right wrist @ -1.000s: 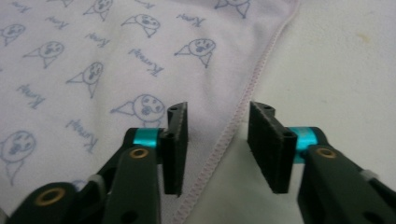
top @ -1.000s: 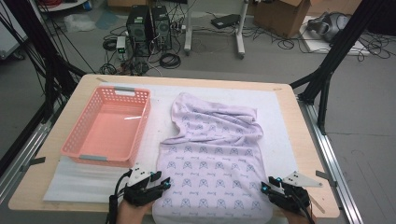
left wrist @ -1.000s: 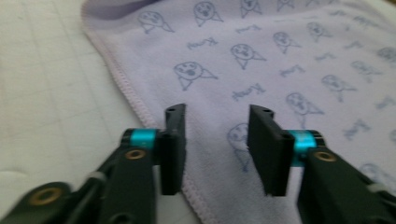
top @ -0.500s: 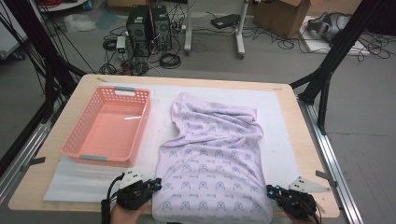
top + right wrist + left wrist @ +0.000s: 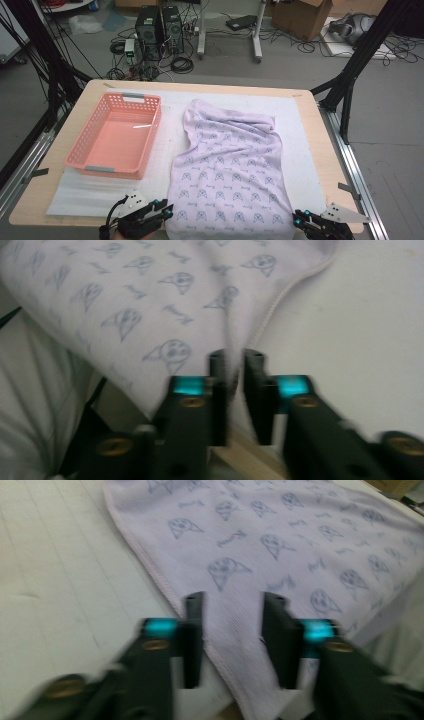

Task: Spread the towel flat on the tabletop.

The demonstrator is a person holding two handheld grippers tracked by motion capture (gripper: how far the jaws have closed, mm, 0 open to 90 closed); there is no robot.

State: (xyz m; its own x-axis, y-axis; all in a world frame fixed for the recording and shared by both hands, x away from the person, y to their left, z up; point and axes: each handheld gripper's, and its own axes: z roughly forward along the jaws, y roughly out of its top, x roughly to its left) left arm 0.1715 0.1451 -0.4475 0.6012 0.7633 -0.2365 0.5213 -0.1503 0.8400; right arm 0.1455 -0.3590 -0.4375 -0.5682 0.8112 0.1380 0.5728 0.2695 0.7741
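Since the earlier high view, both claws have drawn back toward the near edge of the worktop, and the near hem of the cloth has been pulled closer to that edge and lies flatter. Both sets of jaws have just been opening again after a full closure.

I read the left claw (image 5: 232,640) as parted at a middling width. In the left gripper view its two black jaws stand either side of the cloth (image 5: 280,550) at its near left corner, with fabric lying between them; the pads do not press on it. In the high view this claw (image 5: 162,212) sits just beside the cloth's left hem.

The right claw (image 5: 236,395) stands narrower. In the right gripper view a raised fold of the cloth's stitched edge runs into the slim gap between its jaws. The picture is blurred and I cannot tell whether the pads still pinch that fold. In the high view this claw (image 5: 302,220) sits at the cloth's near right corner.

The cloth (image 5: 227,170), pale lilac with a repeated grey print, lies spread lengthwise down the middle of the white mat (image 5: 300,130), its far end rumpled. A pink basket (image 5: 80,157) stands on the mat to the cloth's left, near but not touching it. The wooden worktop (image 5: 325,145) carries all of it.
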